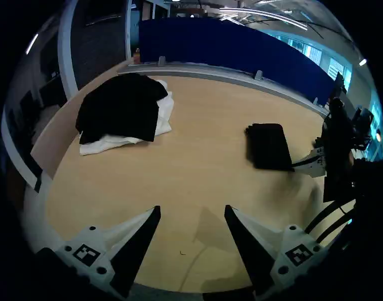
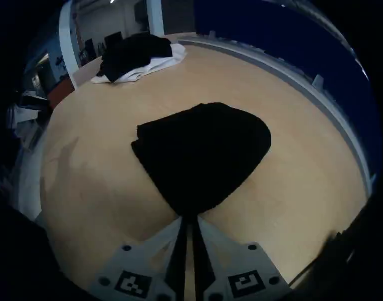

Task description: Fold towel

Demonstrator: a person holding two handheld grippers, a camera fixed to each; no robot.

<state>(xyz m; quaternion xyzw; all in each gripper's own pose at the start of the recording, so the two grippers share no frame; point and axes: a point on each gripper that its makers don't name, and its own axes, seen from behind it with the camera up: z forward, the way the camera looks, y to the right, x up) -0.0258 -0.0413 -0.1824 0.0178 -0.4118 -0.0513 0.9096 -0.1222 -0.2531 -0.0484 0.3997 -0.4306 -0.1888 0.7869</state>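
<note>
Right gripper view: towel (image 2: 201, 150) touches gripper (image 2: 190, 219) (pinched).

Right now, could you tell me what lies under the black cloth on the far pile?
A white towel lies under the black cloth, its edges showing along two sides. Its middle is covered, as is anything else underneath.

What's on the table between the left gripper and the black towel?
Nothing: in the left gripper view, the stretch of table from the left gripper to the black towel is bare wood.
</note>
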